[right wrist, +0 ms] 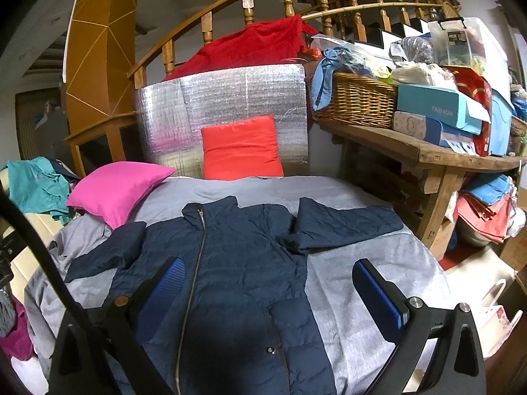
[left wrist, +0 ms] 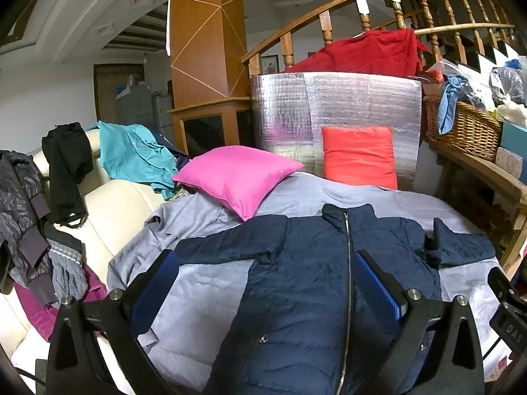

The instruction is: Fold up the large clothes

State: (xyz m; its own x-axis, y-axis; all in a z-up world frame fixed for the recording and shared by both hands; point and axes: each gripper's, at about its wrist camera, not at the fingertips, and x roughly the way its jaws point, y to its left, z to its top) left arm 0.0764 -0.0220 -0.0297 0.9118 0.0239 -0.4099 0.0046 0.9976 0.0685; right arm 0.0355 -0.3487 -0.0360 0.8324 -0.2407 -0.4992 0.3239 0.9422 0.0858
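A navy quilted jacket (left wrist: 296, 283) (right wrist: 237, 263) lies zipped and face up on a grey sheet (left wrist: 204, 279) (right wrist: 362, 263), collar pointing away, both sleeves spread sideways. The right sleeve (right wrist: 346, 223) is bent at the elbow. My left gripper (left wrist: 263, 263) hovers open above the jacket's left chest, its blue pads wide apart and empty. Above the jacket's right side and the bare sheet hangs my right gripper (right wrist: 266, 270), also open, nothing between its fingers. The edge of the other gripper (left wrist: 507, 306) shows at the right of the left wrist view.
A pink cushion (left wrist: 237, 177) (right wrist: 115, 187) and a red cushion (left wrist: 359, 154) (right wrist: 240, 148) rest at the far end against a silver foil panel (left wrist: 329, 105). Clothes drape a cream sofa (left wrist: 108, 210) on the left. A wooden bench (right wrist: 411, 148) with a wicker basket (right wrist: 355, 102) and boxes stands on the right.
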